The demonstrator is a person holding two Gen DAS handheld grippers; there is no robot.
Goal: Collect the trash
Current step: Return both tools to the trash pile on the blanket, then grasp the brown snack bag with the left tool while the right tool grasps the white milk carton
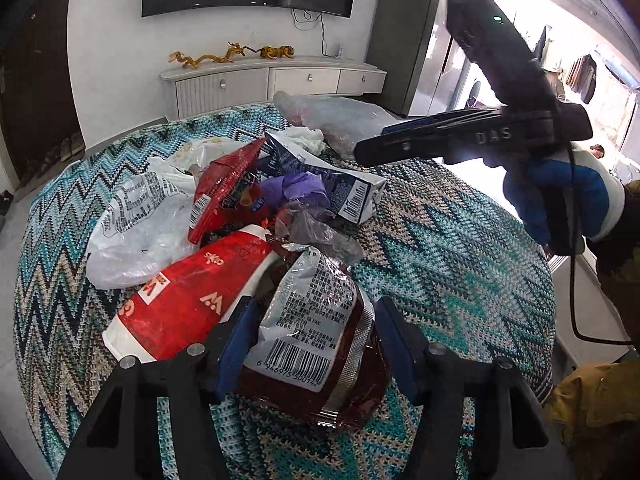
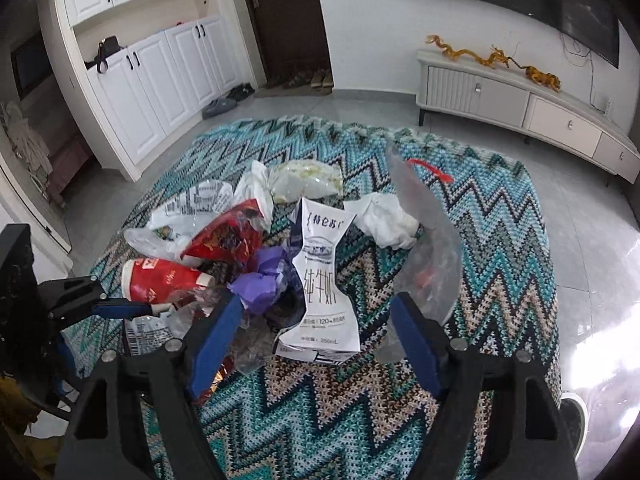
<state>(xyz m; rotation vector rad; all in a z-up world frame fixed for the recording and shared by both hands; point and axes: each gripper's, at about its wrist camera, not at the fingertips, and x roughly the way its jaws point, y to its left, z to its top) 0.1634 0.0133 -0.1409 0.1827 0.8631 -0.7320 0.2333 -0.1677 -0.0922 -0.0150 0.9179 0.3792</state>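
Note:
A pile of trash lies on a zigzag-patterned cloth (image 1: 460, 248). My left gripper (image 1: 316, 320) is open, its jaws on either side of a dark red snack wrapper with a barcode (image 1: 316, 344). Beside it lie a red paper cup (image 1: 192, 296), a red packet (image 1: 228, 192), a purple wad (image 1: 296, 188) and a crushed milk carton (image 1: 340, 184). My right gripper (image 2: 320, 320) is open, hovering over the milk carton (image 2: 320, 280), with the purple wad (image 2: 260, 280) at its left finger. The right gripper also shows from the side in the left wrist view (image 1: 372, 148).
Clear plastic bags (image 1: 136, 232) (image 2: 428, 256) and a white tissue (image 2: 384, 216) lie around the pile. A TV cabinet (image 2: 520, 100) stands by the far wall, white cupboards (image 2: 140, 80) to the left. Grey tiled floor (image 2: 592, 248) surrounds the cloth.

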